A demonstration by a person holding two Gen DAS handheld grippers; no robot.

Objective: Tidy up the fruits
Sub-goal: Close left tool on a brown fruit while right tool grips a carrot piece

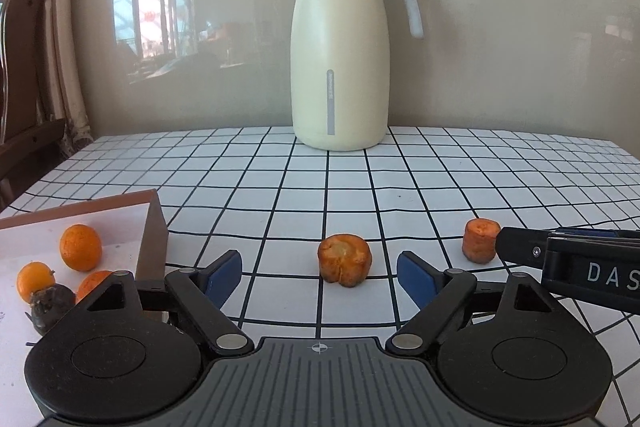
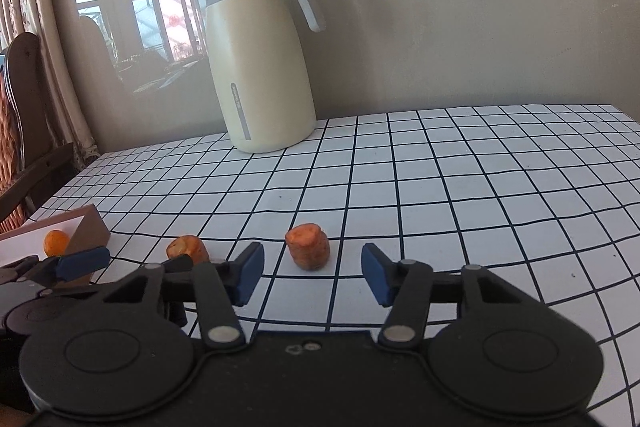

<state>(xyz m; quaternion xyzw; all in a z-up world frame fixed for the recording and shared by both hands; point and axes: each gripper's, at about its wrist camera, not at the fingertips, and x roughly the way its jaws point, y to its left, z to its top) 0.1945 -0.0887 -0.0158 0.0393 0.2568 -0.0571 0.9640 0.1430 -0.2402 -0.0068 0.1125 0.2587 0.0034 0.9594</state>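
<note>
Off to the left, inside the shallow box: three oranges and a dark fruit, seemingly sorted. Left out on the checked tablecloth: two orange chunks, one squarely before the wide-spread left gripper, the other before the equally wide, empty right gripper. Behind, well clear: a cream thermos jug. Nothing blocking either reach.

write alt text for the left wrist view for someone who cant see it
The open left gripper faces an orange stubby fruit chunk on a grid-patterned tablecloth, with a second chunk to its right beside the right gripper's finger. At left, a shallow box holds small oranges and a dark fruit. A cream thermos jug stands at the back.
</note>
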